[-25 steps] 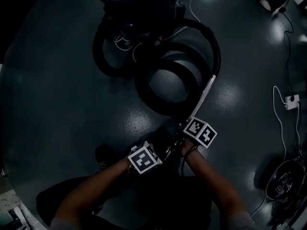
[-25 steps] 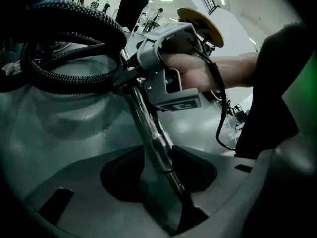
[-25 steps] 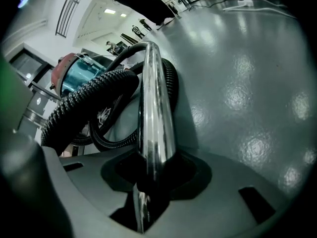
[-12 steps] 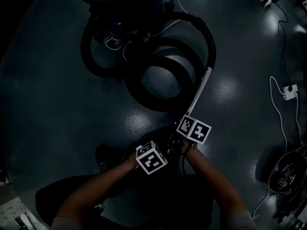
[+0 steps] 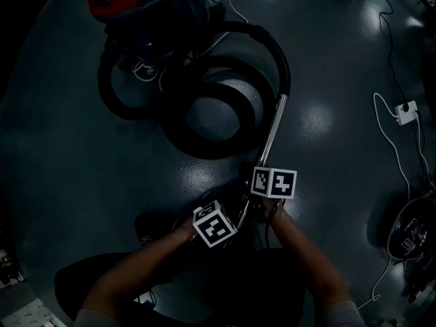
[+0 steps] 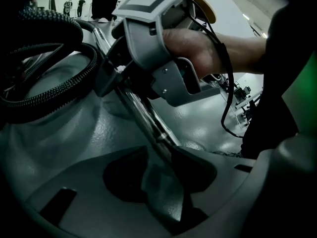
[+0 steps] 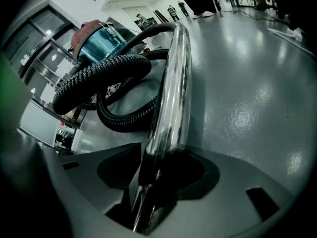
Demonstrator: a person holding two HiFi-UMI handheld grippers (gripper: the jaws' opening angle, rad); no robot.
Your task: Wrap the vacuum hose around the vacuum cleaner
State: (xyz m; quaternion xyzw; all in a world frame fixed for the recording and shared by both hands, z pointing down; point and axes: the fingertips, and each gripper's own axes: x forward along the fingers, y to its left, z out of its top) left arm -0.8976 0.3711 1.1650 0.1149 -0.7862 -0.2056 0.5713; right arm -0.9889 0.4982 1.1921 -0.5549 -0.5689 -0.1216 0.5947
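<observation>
Grey floor (image 5: pixel 68 148); coiled hose (image 5: pixel 204 148), chrome wand (image 5: pixel 273 131)

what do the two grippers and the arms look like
The left gripper and right gripper are grey moulded plastic, each topped with a white cube of black square markers. A thin black cable loops off the right one. Forearms are bare; pale short sleeves show.

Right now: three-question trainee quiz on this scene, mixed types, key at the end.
1. True or false: the hose lies in loops on the floor.
2. What runs between the left gripper's jaws? A hose, B metal tube, C white cable.
3. Fill in: the vacuum cleaner's top is ___.
Key: 1 true; 2 B; 3 red.
</observation>
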